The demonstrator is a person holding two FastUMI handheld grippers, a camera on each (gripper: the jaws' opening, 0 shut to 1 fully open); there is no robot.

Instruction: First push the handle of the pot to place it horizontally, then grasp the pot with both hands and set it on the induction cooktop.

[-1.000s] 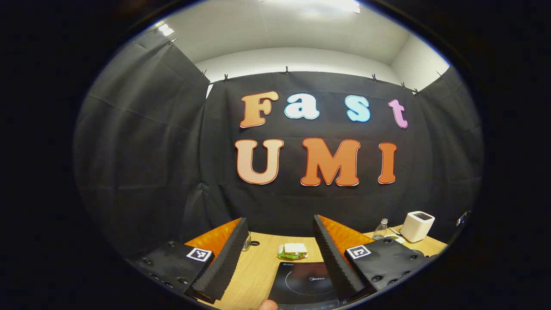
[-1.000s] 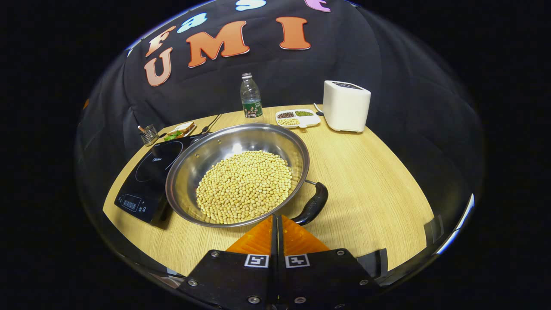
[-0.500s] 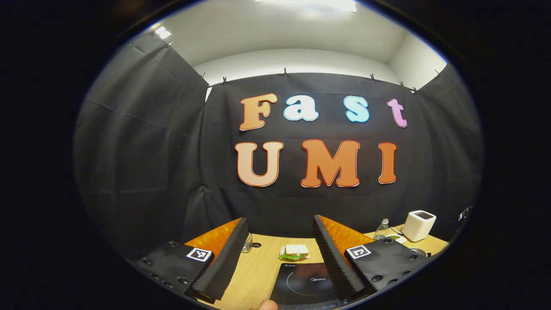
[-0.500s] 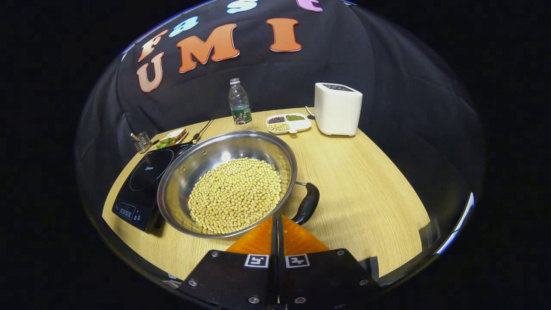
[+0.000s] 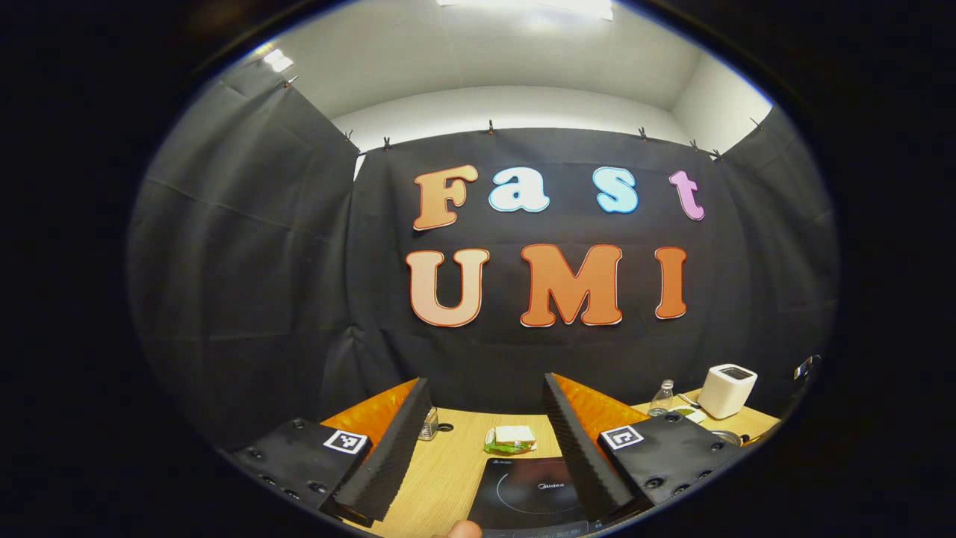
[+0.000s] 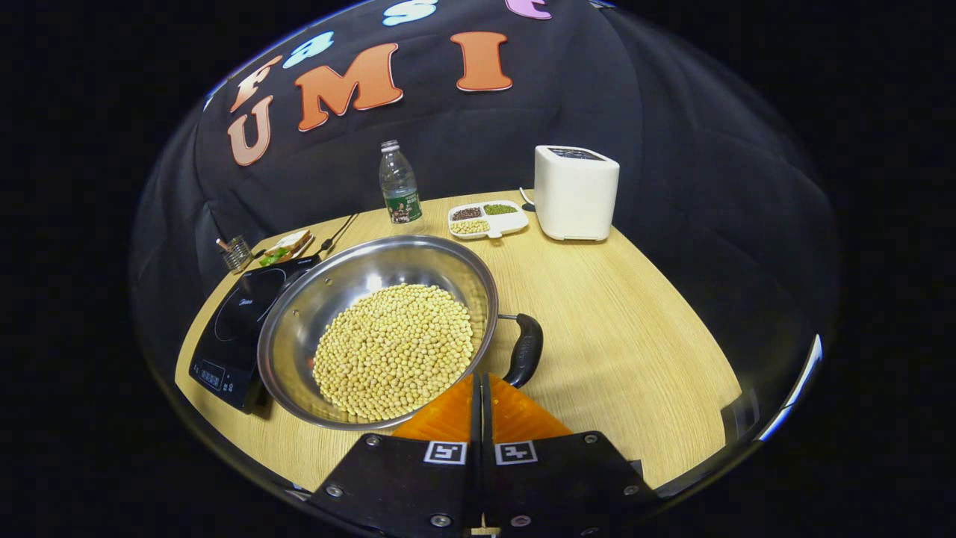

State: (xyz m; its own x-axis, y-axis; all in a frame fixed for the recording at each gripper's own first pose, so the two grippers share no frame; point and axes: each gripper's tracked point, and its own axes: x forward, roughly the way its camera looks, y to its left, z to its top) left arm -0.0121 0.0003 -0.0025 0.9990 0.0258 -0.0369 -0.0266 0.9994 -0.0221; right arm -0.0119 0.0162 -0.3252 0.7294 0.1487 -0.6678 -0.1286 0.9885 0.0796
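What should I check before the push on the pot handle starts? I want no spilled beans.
1. Right gripper shut for pushing: ok, fingers together.
2. Right gripper near the black curved handle of the steel pot: ok, its tips are just beside it; contact cannot tell.
3. Yellow beans lying well below the rim: ok.
4. Black induction cooktop free to receive the pot: not ok, the pot rim overlaps its near edge.
5. Left gripper open and ready: ok, hovering above the cooktop.
6. Wooden table bare beside the handle: ok.
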